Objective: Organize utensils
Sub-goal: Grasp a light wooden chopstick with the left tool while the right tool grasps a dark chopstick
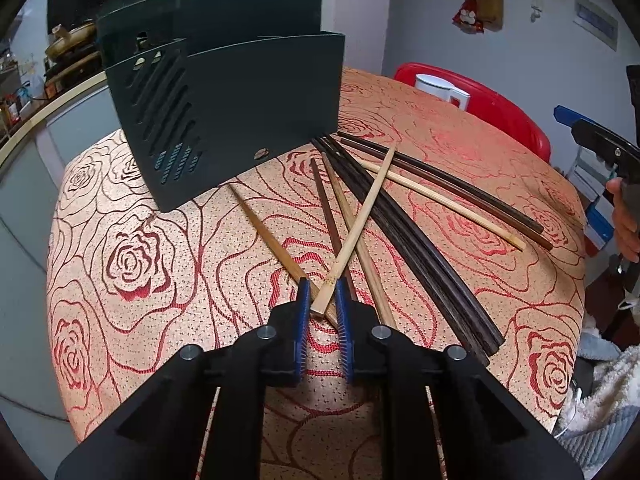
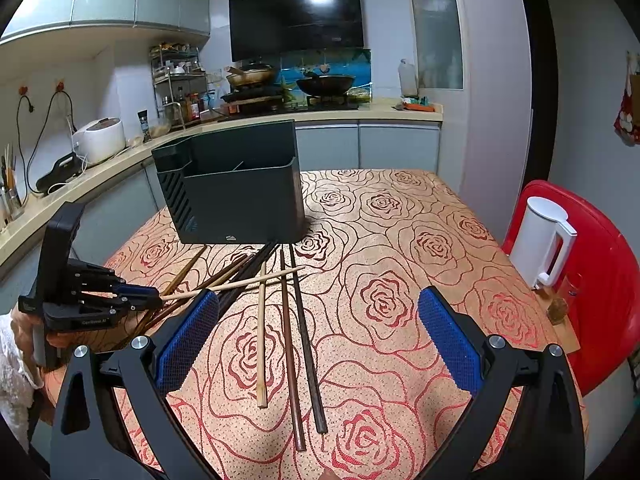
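The left gripper (image 1: 323,294) has its blue pads nearly together around the near end of one pale bamboo chopstick (image 1: 360,222) — whether they pinch it firmly or only bracket it I cannot quite tell, but it looks gripped. That stick runs away from the tool, far and slightly right, its far tip resting across the heap of other chopsticks (image 1: 420,240), dark and light ones crossing each other on the rose-patterned tablecloth (image 1: 132,264).

The dark green holder (image 1: 248,112) stands upright at the far left of the heap, just beyond the sticks' far ends. The move ahead likely turns on that — the held stick lies almost flat, while the holder opens upward, so it would need tipping toward vertical. From the right camera, the holder's (image 2: 236,196) compartments show no utensils that I can make out.

The right gripper (image 2: 318,344) hangs wide open over the near-right sticks, holding nothing. A white kettle (image 2: 540,240) sits on a red chair (image 2: 600,280) to the right.
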